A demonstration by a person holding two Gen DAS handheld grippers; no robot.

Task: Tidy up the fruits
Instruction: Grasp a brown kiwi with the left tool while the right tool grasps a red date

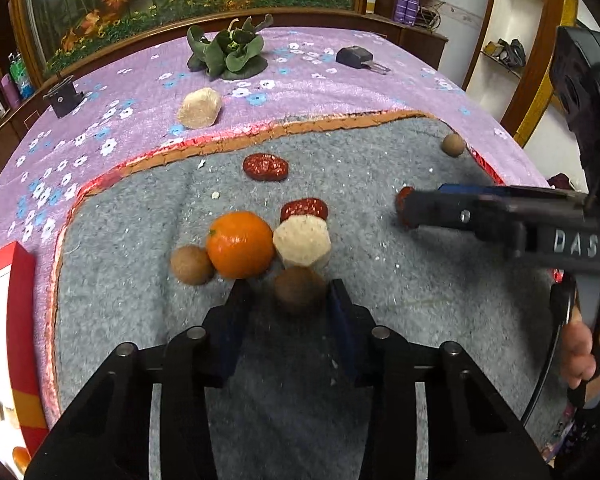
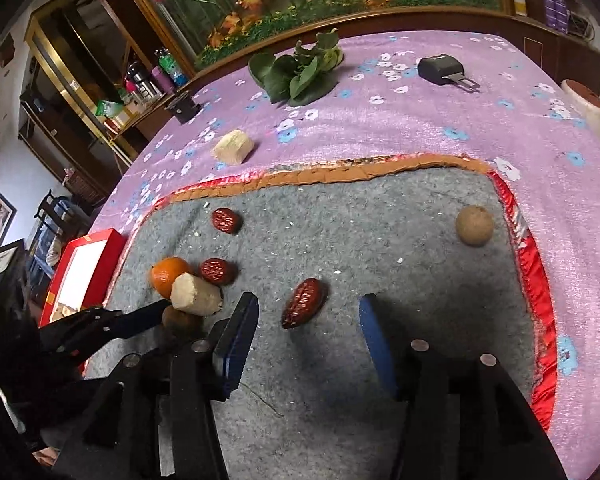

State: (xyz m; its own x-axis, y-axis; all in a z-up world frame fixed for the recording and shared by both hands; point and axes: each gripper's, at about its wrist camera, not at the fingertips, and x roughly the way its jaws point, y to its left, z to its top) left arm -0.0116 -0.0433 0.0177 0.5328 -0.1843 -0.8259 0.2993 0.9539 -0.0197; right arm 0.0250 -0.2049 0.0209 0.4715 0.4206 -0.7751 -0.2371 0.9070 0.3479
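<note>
In the left wrist view a blurred brown round fruit point(image 1: 300, 290) sits on the grey mat point(image 1: 340, 360) between the tips of my left gripper point(image 1: 292, 294). It is against the right pad, with a sliver of mat showing at the left pad. Just beyond lie an orange point(image 1: 240, 244), a pale cylinder cake point(image 1: 302, 242), another brown fruit point(image 1: 191, 265) and two red dates point(image 1: 265, 167) point(image 1: 304, 209). My right gripper point(image 2: 308, 300) stands open over a third red date point(image 2: 304, 308), which lies loose on the mat between its tips.
A brown fruit point(image 2: 474, 225) rests near the mat's far right corner. On the purple flowered cloth lie a second pale cake point(image 2: 233, 147), green leaves point(image 2: 300, 72), a black buckle point(image 2: 440, 68) and a small black block point(image 2: 182, 110). A red box point(image 2: 88, 264) stands left of the mat.
</note>
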